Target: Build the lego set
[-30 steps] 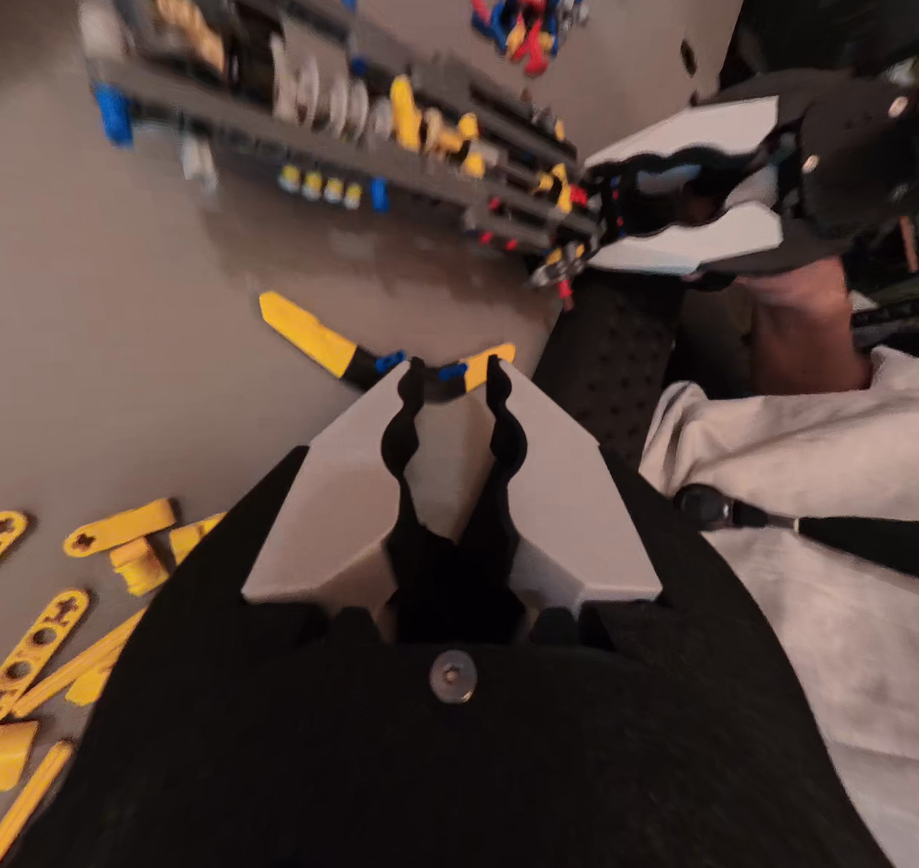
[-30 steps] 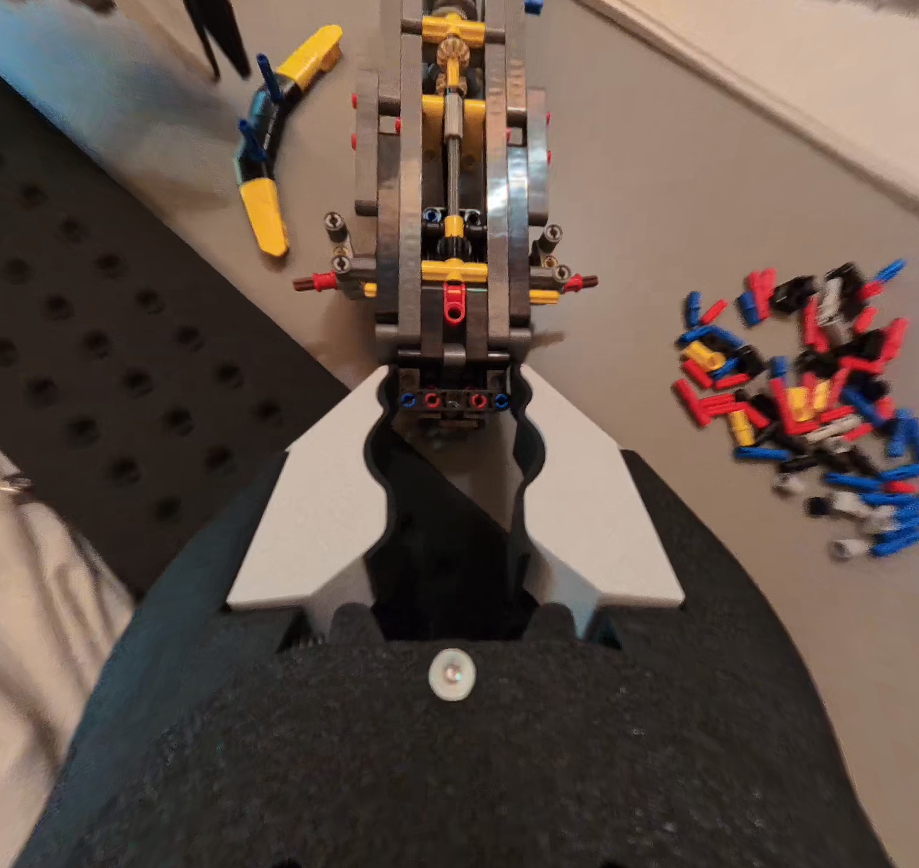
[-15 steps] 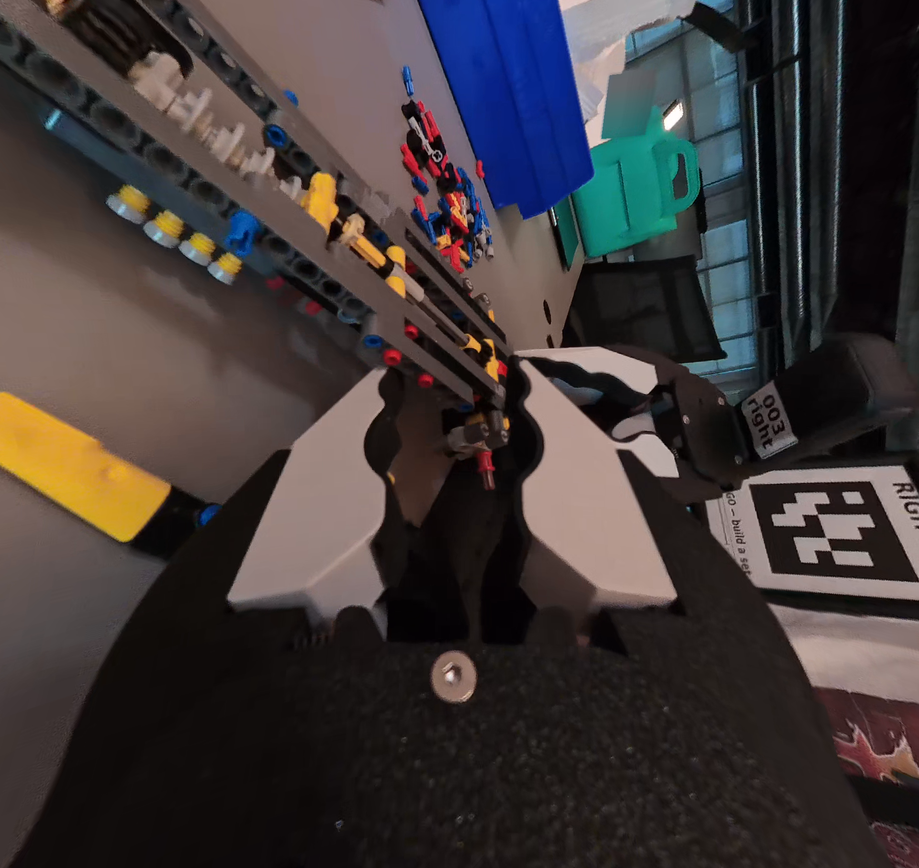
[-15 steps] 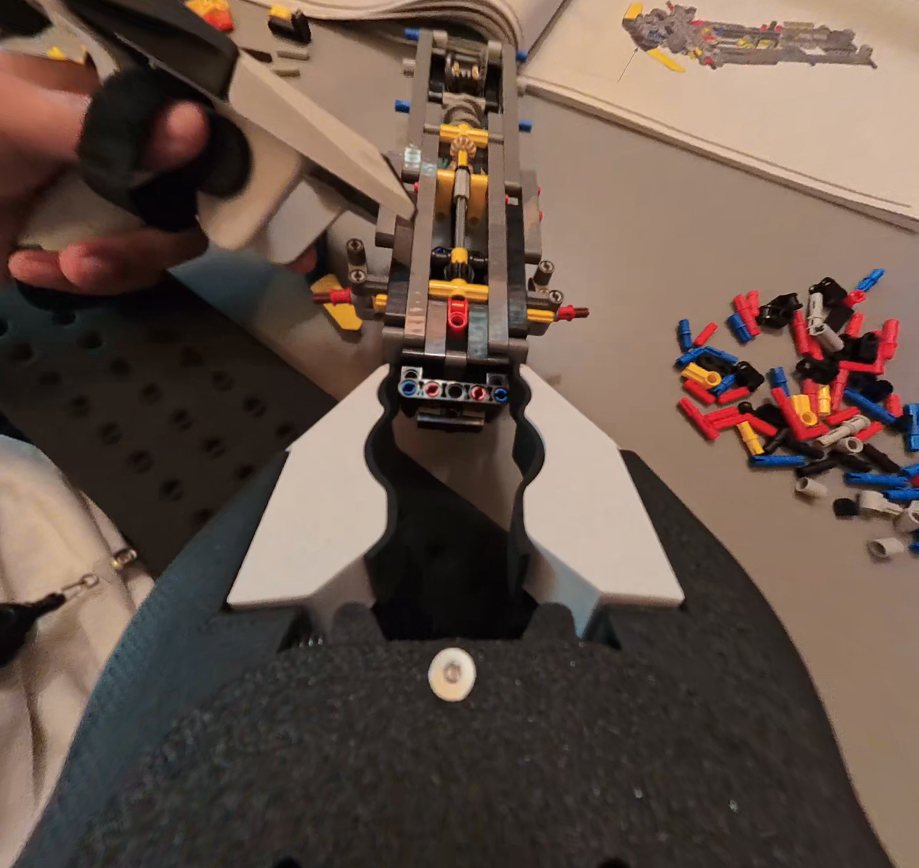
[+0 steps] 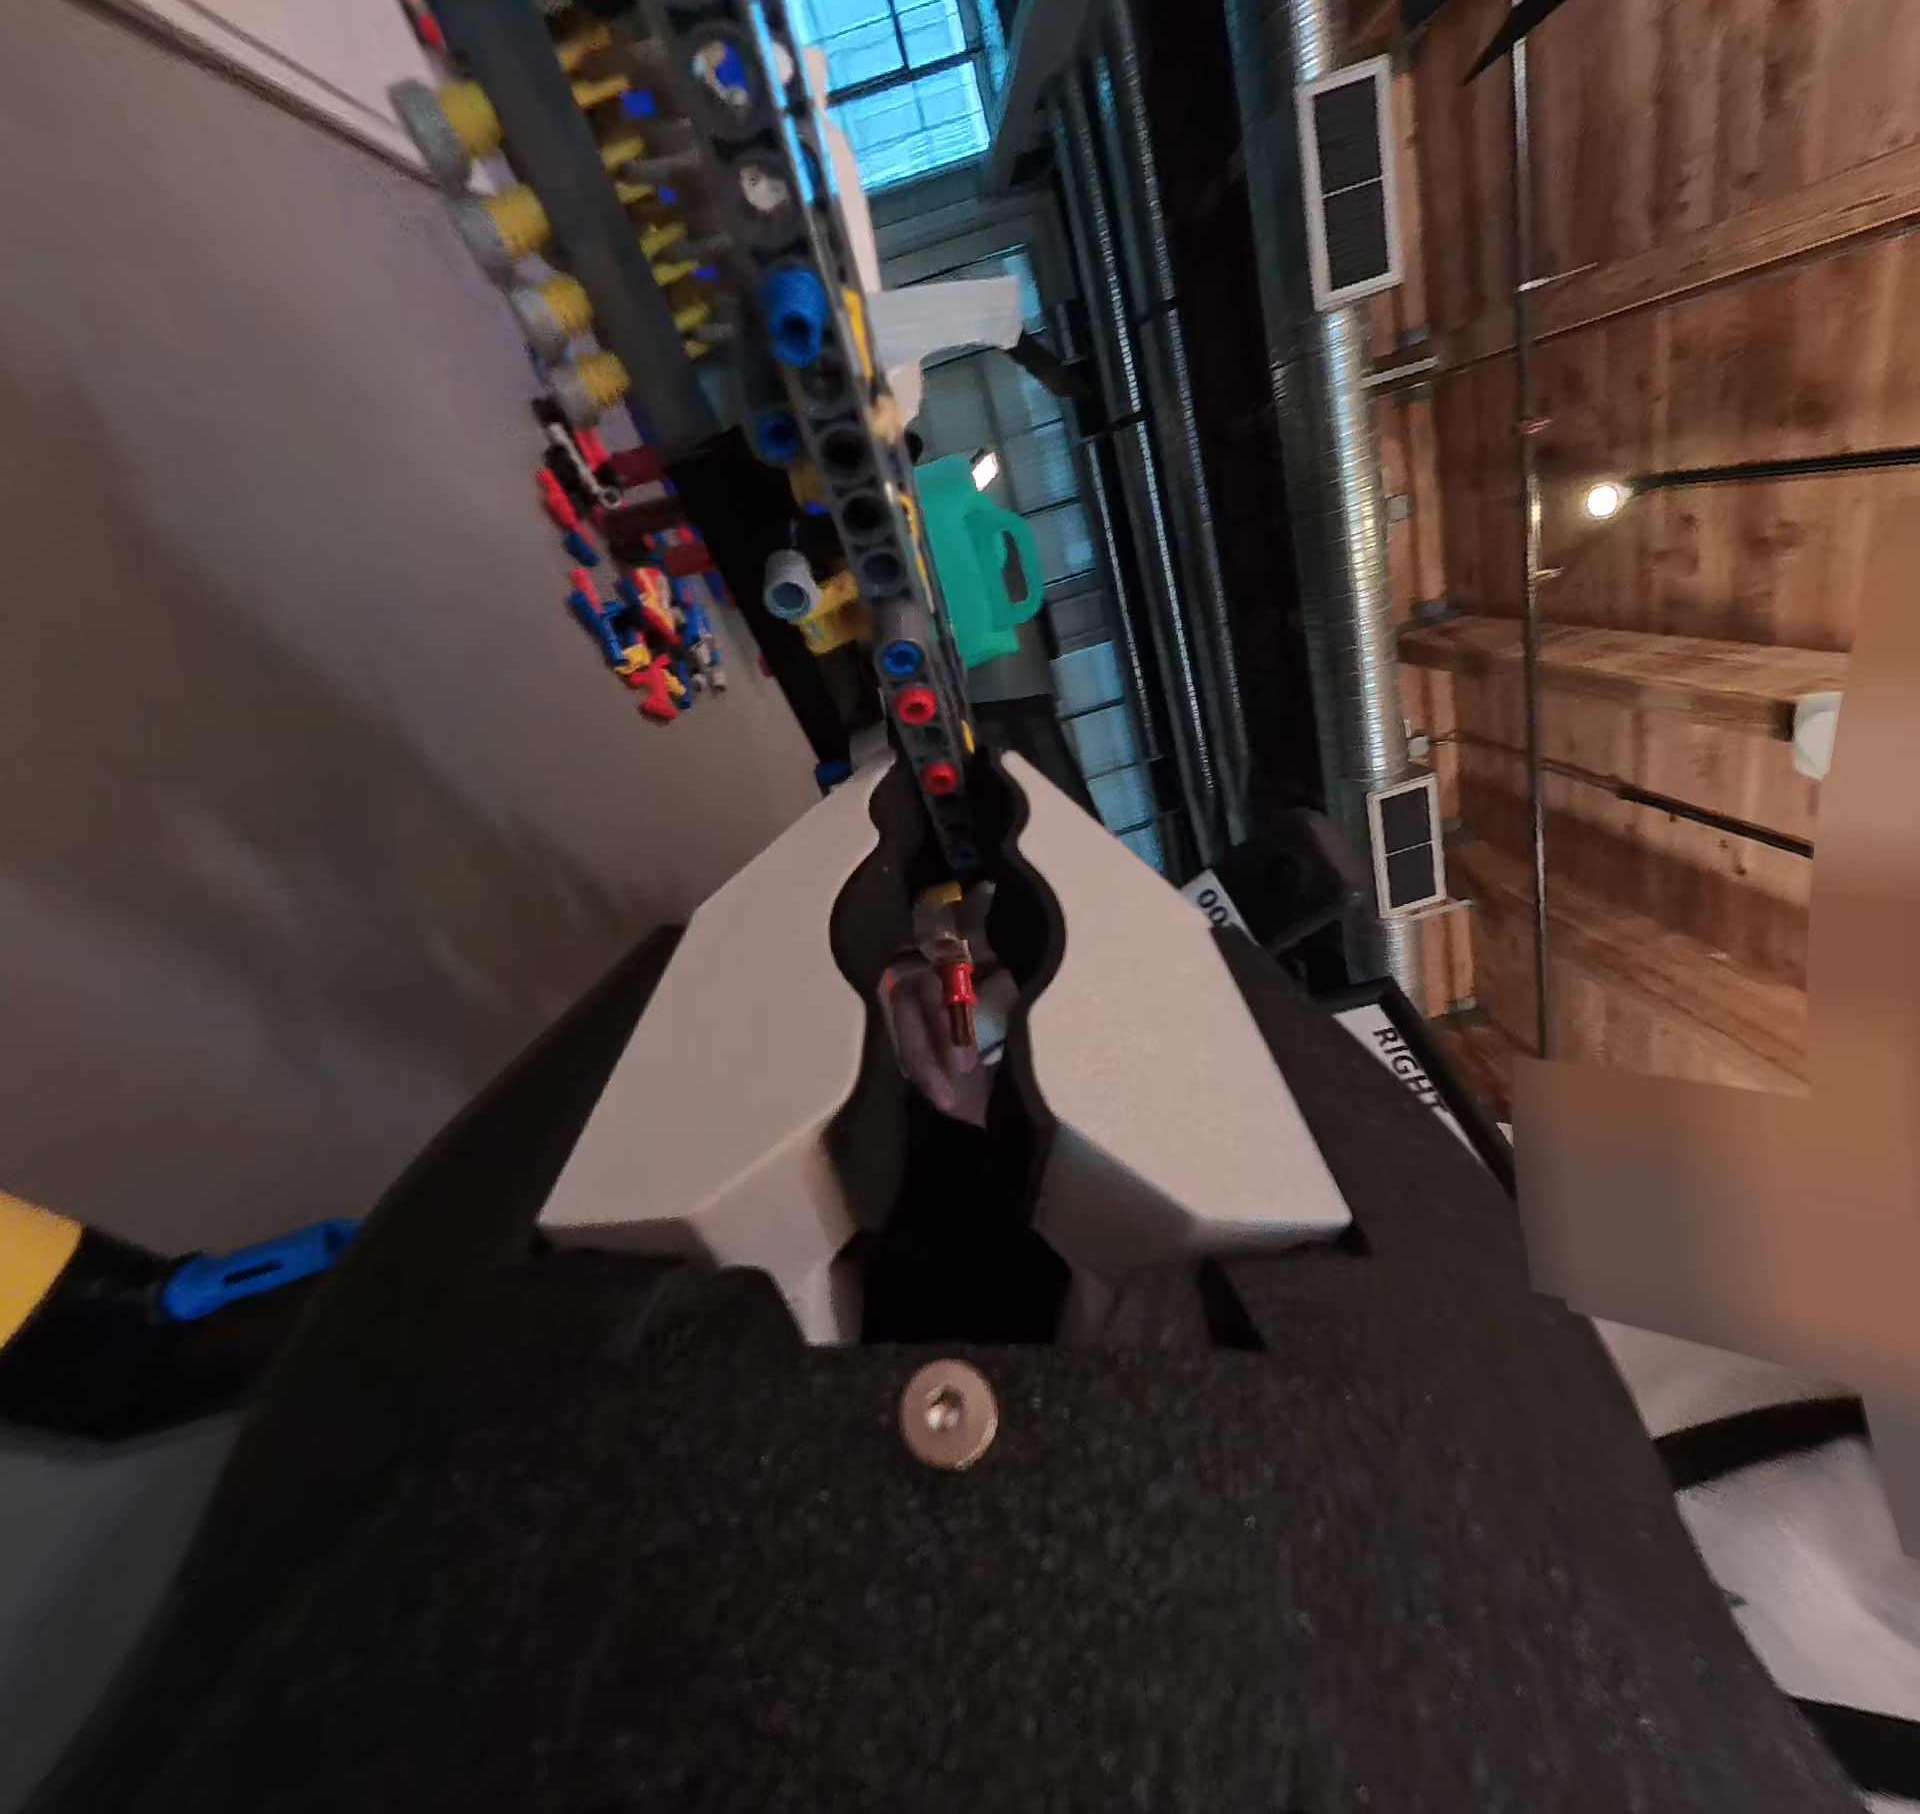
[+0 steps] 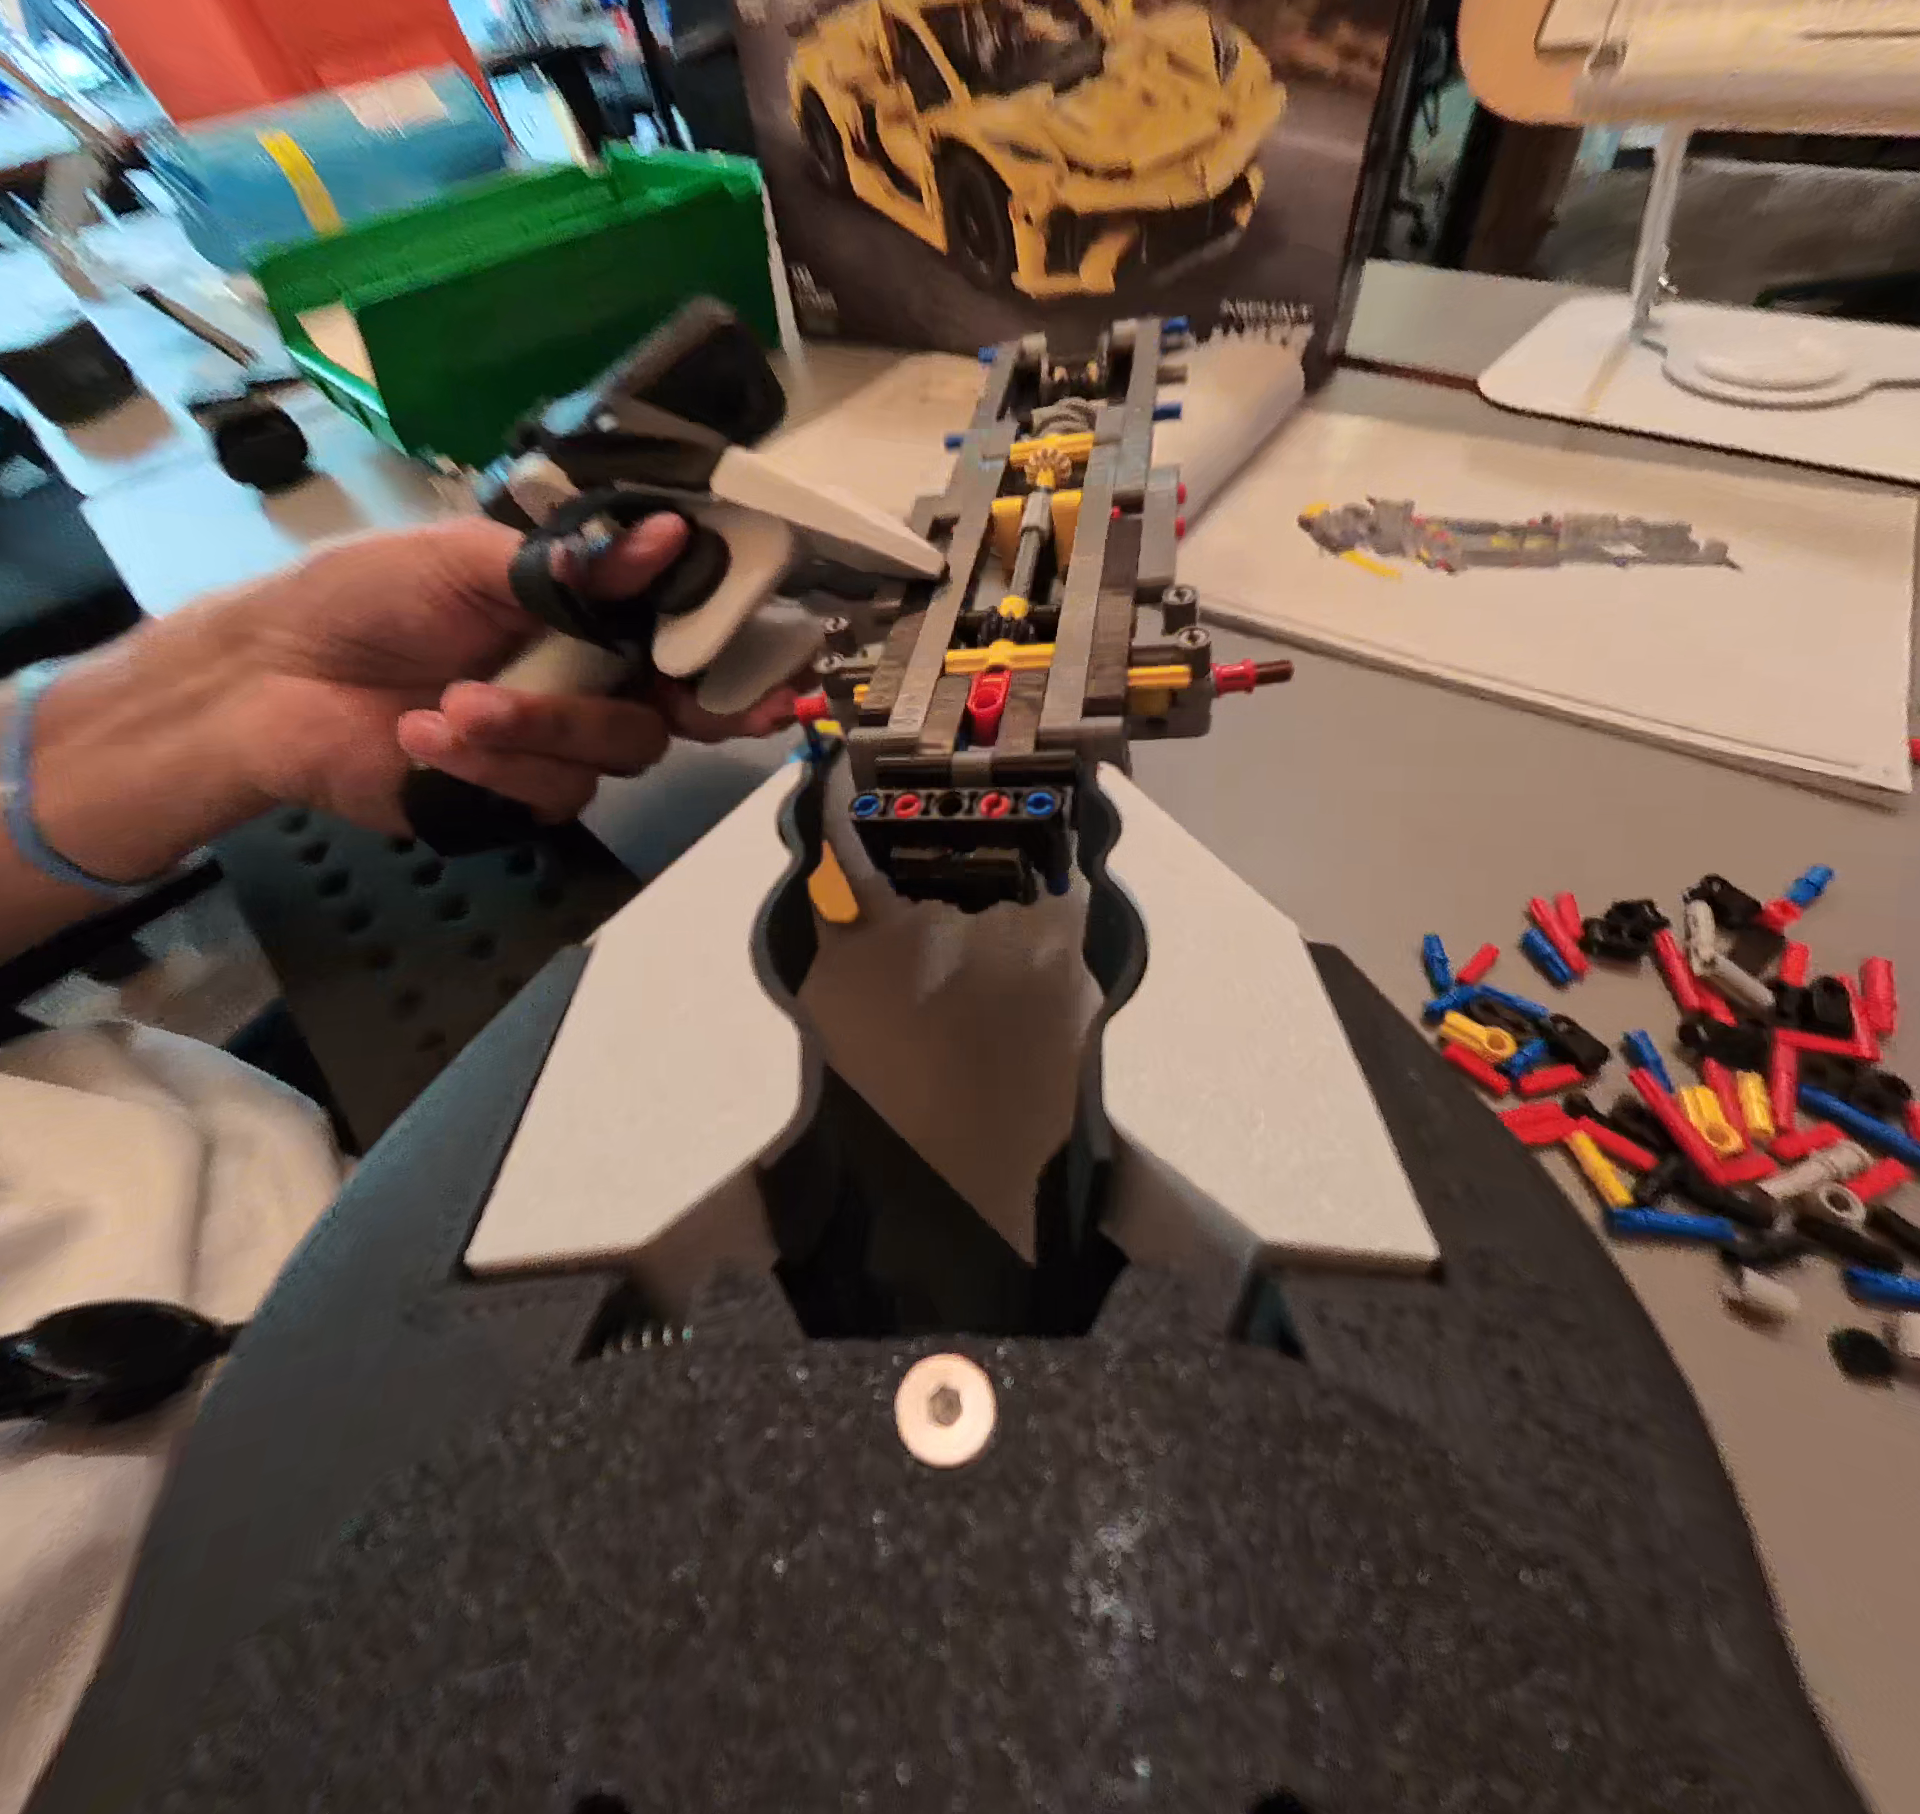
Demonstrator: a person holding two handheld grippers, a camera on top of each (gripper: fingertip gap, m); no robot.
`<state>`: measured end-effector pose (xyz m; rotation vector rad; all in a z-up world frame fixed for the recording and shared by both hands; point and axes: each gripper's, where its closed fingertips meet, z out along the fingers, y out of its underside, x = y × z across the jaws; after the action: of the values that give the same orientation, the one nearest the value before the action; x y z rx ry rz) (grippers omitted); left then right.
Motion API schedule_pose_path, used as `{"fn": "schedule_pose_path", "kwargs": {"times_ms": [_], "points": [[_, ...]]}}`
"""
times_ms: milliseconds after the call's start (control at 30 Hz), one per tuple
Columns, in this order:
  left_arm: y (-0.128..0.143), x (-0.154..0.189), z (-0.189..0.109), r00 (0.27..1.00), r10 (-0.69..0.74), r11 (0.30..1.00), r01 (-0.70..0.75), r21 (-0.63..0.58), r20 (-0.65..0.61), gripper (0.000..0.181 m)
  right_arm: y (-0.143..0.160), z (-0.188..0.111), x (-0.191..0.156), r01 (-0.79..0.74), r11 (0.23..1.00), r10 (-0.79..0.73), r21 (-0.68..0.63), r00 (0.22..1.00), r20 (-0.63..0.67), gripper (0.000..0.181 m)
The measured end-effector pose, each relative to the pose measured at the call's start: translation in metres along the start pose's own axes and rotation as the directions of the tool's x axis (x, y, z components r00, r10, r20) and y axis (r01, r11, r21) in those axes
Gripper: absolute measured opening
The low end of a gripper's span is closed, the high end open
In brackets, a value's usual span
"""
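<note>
right wrist view shows the right gripper [image 6: 951, 829] clamped on the near end of the long grey lego frame [image 6: 1039, 559], which is now lifted clear of the grey table [image 6: 1455, 808] and tilted up toward the box with the yellow car [image 6: 1039, 102]; a second ago the frame lay flat on the table. the left gripper [image 6: 862, 611], a moment back open near the frame's left flank, now has its fingers [image 6: 831, 517] closed on the side beam close to the near axle. in the left wrist view that gripper [image 5: 951, 829] is pinched narrow on the thin edge of the frame [image 5: 862, 517], with a red pin [image 5: 958, 995] sticking out between its jaws, and the view has swung from the tabletop up to the windows and ceiling.

so both claws hold the frame in the air, one at the end and one at the side. i judge this to be a turn or reposition of the frame, to reach another face, rather than adding a part. the loose pile of pins [image 6: 1714, 1089] sits on the table to the right, untouched, and the open instruction book [image 6: 1558, 559] lies behind. the frame is long, so a slipping grip would let it twist.
</note>
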<state>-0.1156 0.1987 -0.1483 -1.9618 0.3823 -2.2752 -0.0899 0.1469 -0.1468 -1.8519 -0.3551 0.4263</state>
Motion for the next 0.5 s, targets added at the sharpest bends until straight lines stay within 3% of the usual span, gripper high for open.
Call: {"fn": "schedule_pose_path", "kwargs": {"times_ms": [67,167,233,300,367,500], "points": [[-0.003,0.006,-0.001,0.999,0.020,1.000,-0.020,0.015,-0.036,0.007,-0.014,-0.008,-0.005,-0.091,0.992,0.083,0.083,0.992,0.091,0.053],[-0.006,0.018,-0.002,0.992,0.085,0.996,-0.081,0.041,-0.093,0.007,-0.035,-0.027,0.006,-0.377,0.909,0.330,0.178,0.911,0.247,0.056],[-0.006,0.029,-0.003,0.980,0.137,0.990,-0.130,0.057,-0.145,0.008,-0.027,-0.026,0.020,-0.555,0.826,0.507,0.099,0.808,0.300,0.061],[-0.008,0.043,-0.005,0.963,0.165,0.985,-0.149,0.089,-0.213,0.007,-0.025,-0.025,0.012,-0.657,0.754,0.589,0.013,0.684,0.429,0.071],[-0.009,0.054,-0.008,0.946,0.154,0.986,-0.128,0.107,-0.284,0.007,-0.034,-0.028,-0.007,-0.678,0.735,0.564,-0.006,0.606,0.560,0.066],[-0.005,0.068,-0.008,0.916,0.150,0.987,-0.120,0.103,-0.371,0.007,-0.056,-0.022,-0.037,-0.632,0.772,0.443,0.074,0.617,0.650,0.057]]}}
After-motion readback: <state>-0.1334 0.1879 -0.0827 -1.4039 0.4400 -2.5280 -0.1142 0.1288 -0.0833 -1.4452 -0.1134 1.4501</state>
